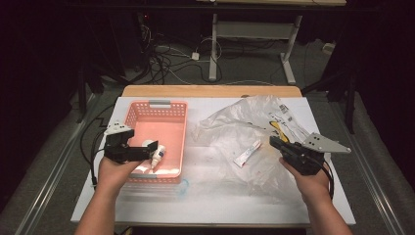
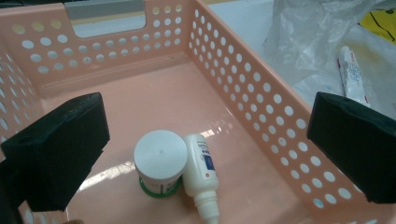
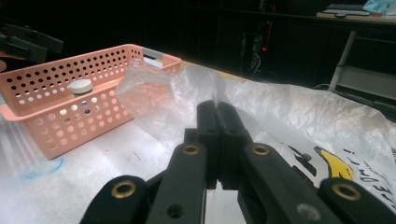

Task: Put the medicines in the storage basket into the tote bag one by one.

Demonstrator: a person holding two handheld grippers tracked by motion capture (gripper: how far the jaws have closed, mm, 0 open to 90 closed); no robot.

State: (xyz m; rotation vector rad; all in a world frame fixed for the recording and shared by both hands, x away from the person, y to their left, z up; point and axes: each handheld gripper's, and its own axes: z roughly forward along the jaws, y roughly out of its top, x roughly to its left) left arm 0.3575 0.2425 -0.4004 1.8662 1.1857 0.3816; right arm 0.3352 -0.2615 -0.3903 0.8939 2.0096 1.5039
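Basket takes bag items: left tool gapes empty above jar and bottle; right tool clamped, idle beside tube.

bottle: nozzle tip cut off by the bottom edge
tube: lower end hidden behind a jaw
jar: body hidden behind basket wall

On the table, the basket stands at left and the plastic bag at right, spread flat. In the basket's near half, a jar stands upright and touches a bottle lying on its right. A tube lies on the bag.
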